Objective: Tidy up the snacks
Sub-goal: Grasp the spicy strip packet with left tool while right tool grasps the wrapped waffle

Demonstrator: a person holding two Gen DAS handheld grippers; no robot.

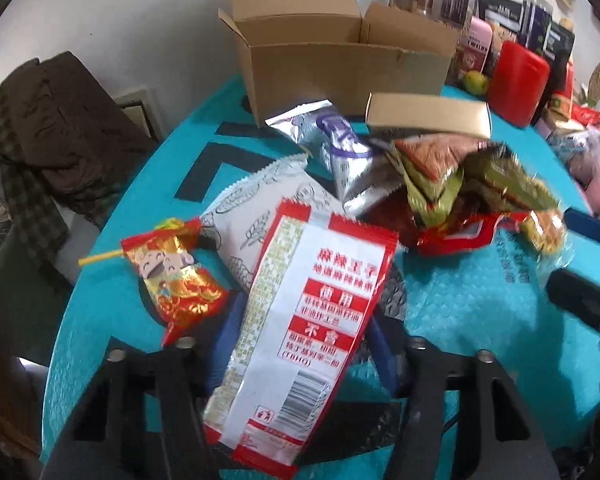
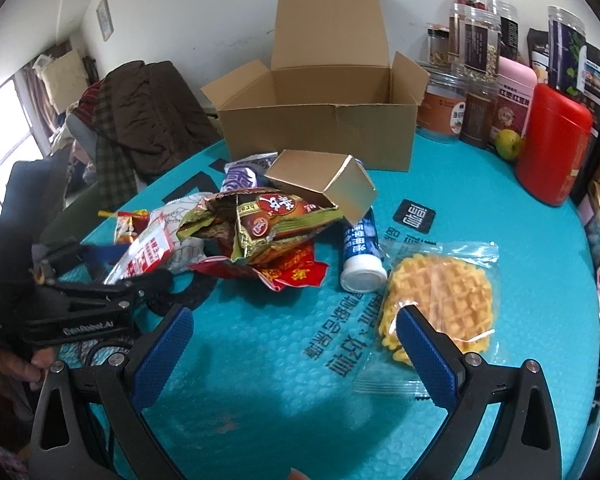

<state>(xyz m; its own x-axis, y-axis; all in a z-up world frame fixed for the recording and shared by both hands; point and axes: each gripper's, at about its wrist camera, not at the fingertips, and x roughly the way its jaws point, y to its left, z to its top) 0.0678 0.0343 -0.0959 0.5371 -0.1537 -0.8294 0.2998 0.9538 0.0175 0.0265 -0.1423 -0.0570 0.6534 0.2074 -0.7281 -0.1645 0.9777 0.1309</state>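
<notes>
Snacks heaped on our teal counter (image 2: 260, 380) before the open cardboard box (image 2: 320, 132).

Only our right view shows the waffle packet (image 2: 440, 300) and white-capped bottle (image 2: 362, 252), both nearer us than the box; only the left view shows the barcode on the red-and-white packet (image 1: 300, 312). Our left gripper (image 1: 300, 344) has its jaws closed on that packet, which is printed with Chinese text and "(TBHQ)". Our right gripper (image 2: 296, 344) has its jaws wide apart, empty, beside the waffle. The other gripper's body reads "GenRobot.AI".
</notes>
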